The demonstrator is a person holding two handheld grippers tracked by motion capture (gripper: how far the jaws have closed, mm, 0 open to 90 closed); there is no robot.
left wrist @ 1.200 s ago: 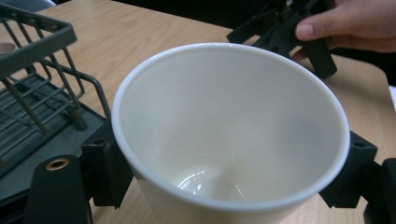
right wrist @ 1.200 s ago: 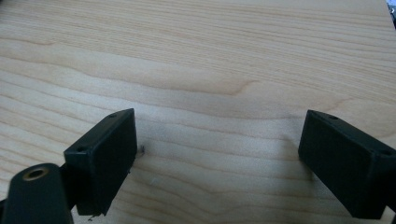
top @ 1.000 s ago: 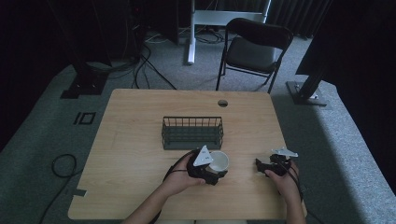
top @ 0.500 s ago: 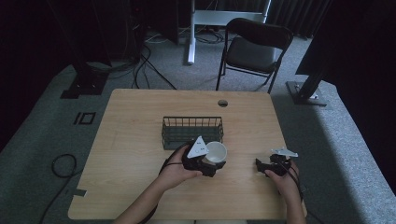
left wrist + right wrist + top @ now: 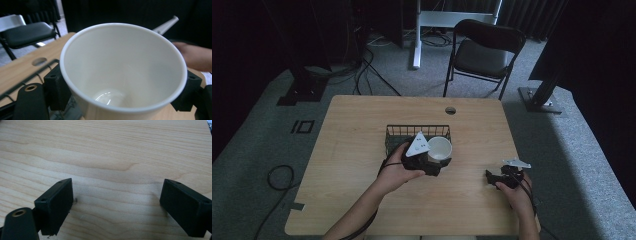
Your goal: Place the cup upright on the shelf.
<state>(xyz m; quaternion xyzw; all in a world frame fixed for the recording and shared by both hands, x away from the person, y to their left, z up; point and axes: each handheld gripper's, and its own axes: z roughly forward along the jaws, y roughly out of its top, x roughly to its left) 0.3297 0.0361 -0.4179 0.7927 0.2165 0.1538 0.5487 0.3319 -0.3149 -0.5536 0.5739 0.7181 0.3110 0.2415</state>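
White cup point(image 5: 120, 72), empty, beside wire basket point(image 5: 412, 134)

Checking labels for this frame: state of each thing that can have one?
paper cup: empty, upright, held off the table beside the basket
left claw: shut on the paper cup
right claw: open, nothing between the jaws, low over the table
wire basket: upright on the table, looks empty
folding chair: unfolded, unoccupied
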